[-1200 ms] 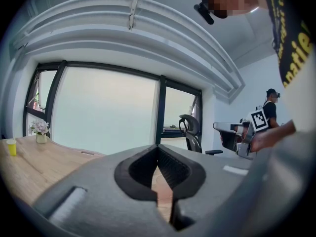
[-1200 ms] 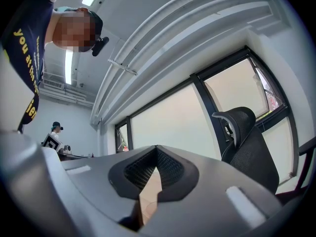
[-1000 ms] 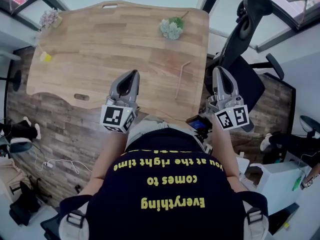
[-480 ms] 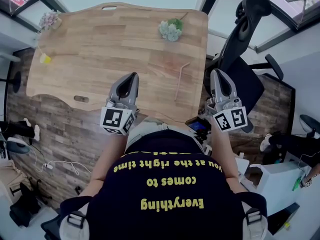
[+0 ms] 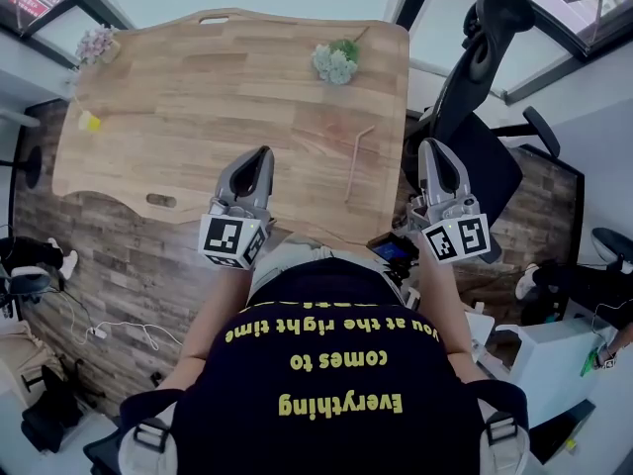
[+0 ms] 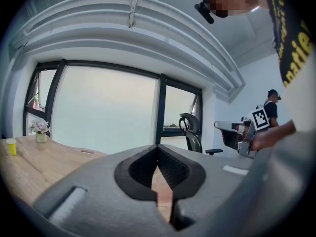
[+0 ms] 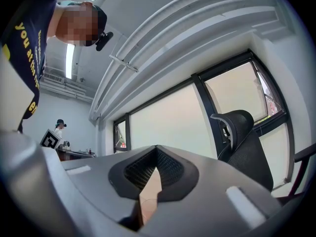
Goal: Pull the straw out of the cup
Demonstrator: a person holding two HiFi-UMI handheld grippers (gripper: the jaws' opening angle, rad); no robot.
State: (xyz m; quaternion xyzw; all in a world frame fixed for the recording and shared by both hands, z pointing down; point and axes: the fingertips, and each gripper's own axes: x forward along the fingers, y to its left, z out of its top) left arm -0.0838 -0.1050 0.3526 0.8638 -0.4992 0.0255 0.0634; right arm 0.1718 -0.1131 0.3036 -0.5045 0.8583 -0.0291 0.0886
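A thin tan straw (image 5: 357, 160) lies flat on the right part of the wooden table (image 5: 198, 97), out of any cup. A small yellow cup (image 5: 90, 120) stands far off at the table's left edge; the left gripper view also shows this cup (image 6: 11, 146). My left gripper (image 5: 263, 152) hovers over the table's near edge, left of the straw, shut and empty (image 6: 158, 148). My right gripper (image 5: 433, 145) is held beyond the table's right edge, right of the straw, shut with nothing in it (image 7: 156, 148).
A pot of pale green flowers (image 5: 336, 59) stands at the table's far right, a vase of lilac flowers (image 5: 96, 42) at its far left corner. A black office chair (image 5: 485, 77) stands close to the table's right side, just beyond my right gripper.
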